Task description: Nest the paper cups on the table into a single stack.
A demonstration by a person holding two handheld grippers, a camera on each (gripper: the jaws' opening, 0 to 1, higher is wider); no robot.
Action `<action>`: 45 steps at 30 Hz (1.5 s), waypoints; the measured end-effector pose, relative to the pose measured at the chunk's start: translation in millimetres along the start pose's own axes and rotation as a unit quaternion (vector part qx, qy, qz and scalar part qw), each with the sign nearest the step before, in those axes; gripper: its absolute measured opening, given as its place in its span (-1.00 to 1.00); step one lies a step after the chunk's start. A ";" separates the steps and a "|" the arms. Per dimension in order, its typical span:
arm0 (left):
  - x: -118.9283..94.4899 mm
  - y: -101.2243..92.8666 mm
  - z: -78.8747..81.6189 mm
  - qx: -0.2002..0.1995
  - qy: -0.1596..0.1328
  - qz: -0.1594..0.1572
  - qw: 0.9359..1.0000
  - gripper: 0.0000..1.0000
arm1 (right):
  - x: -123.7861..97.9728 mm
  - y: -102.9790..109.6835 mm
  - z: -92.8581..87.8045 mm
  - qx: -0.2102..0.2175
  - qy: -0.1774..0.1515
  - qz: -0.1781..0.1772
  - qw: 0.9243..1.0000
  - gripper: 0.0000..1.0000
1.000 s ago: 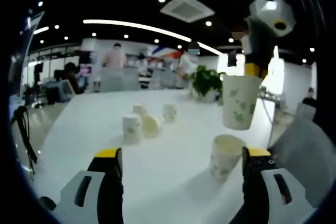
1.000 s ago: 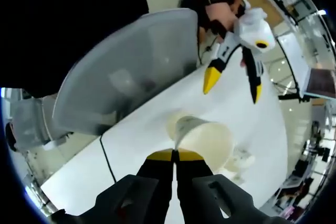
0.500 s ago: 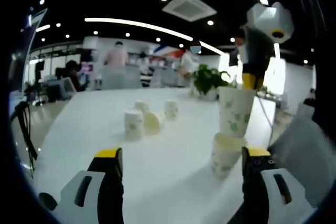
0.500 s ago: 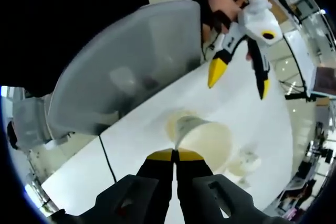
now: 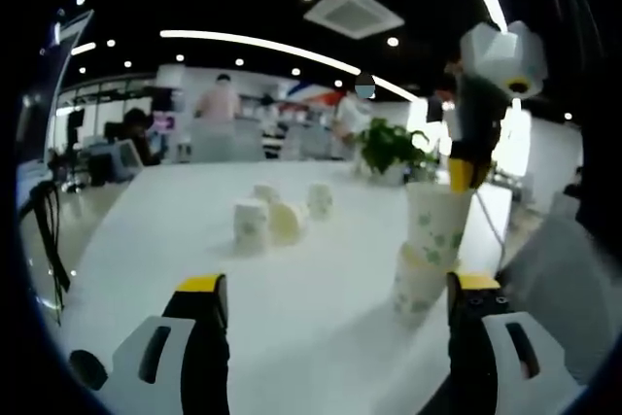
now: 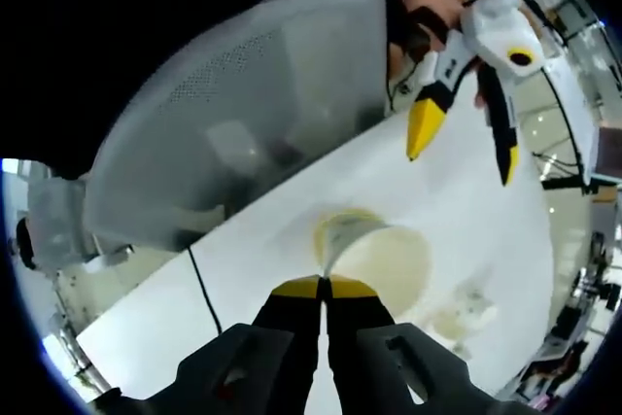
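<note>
My right gripper is shut on the rim of a green-spotted paper cup, seen from above. In the left gripper view the right gripper comes down from the top right, and that cup sits partly inside a second cup standing on the white table. Farther back stand an upright cup, a cup on its side and two more upright cups. My left gripper is open and holds nothing, low over the table; it also shows open in the right gripper view.
A grey mesh chair stands against the table edge near the stacked cups. A potted plant sits at the table's far end. People stand and sit among desks in the background.
The right gripper has lowered the spotted cup from above the table into the standing cup. The left gripper stays open and almost still.
</note>
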State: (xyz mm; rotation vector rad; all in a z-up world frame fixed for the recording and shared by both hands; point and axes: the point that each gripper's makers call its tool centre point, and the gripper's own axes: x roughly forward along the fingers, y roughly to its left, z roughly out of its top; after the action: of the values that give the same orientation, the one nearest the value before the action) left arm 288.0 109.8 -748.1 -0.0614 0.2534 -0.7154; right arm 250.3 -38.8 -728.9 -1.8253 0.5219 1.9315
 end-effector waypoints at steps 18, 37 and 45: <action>-0.7 5.6 -6.1 -0.010 0.004 0.007 1.000 0.83 | 30.6 -5.0 5.0 -0.010 -0.013 0.006 1.000 -1.00; -2.3 7.2 -12.1 -0.014 0.007 0.009 1.000 0.84 | 45.2 -4.3 4.7 -0.049 -0.016 0.006 0.999 -0.90; -3.2 7.6 -10.7 -0.013 0.004 0.012 1.000 0.84 | 43.9 -4.6 6.1 -0.048 -0.017 0.001 0.999 -0.79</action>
State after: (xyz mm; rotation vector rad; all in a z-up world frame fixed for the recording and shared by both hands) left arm 287.8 118.0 -758.9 -0.0807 0.2712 -0.6886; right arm 246.0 -29.4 -772.3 -1.8481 0.4271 2.0171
